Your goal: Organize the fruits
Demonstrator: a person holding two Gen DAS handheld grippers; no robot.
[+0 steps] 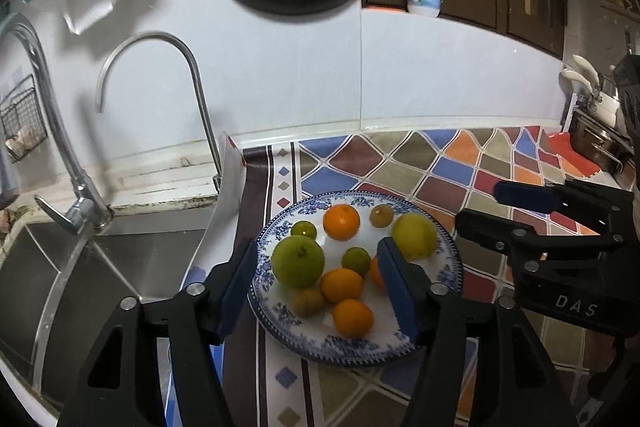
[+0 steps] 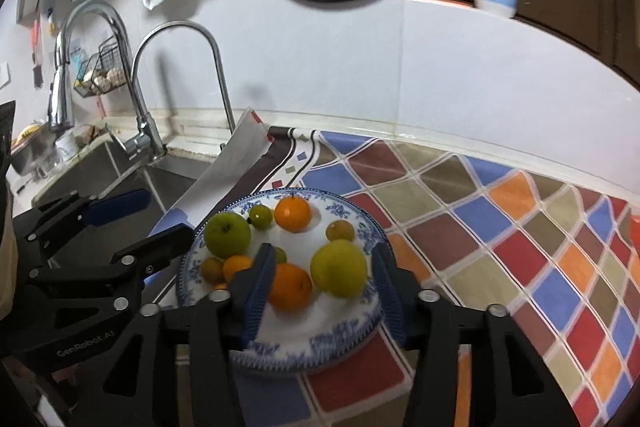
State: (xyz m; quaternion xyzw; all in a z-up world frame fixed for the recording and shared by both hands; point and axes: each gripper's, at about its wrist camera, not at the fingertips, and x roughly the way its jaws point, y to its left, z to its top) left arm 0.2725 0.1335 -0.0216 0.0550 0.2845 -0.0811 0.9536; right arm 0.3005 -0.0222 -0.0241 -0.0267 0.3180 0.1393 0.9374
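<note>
Blue-patterned plate (image 1: 448, 291) holds all fruits (image 1: 341, 285); large green one (image 1: 298, 261) at 9 o'clock. Left gripper (image 1: 316, 291) and right gripper (image 2: 324, 291) hover above, jaws apart, empty. Risk: round fruit, nudged, rolls off toward the sink (image 1: 132, 263).

Left tool (image 1: 316, 267), right tool (image 2: 324, 275): jaws parted, empty.

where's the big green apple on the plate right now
The big green apple sits on the left side of the blue-patterned plate, on the sink side, in both wrist views. A small green fruit lies just behind it and a small orange beside it.
</note>
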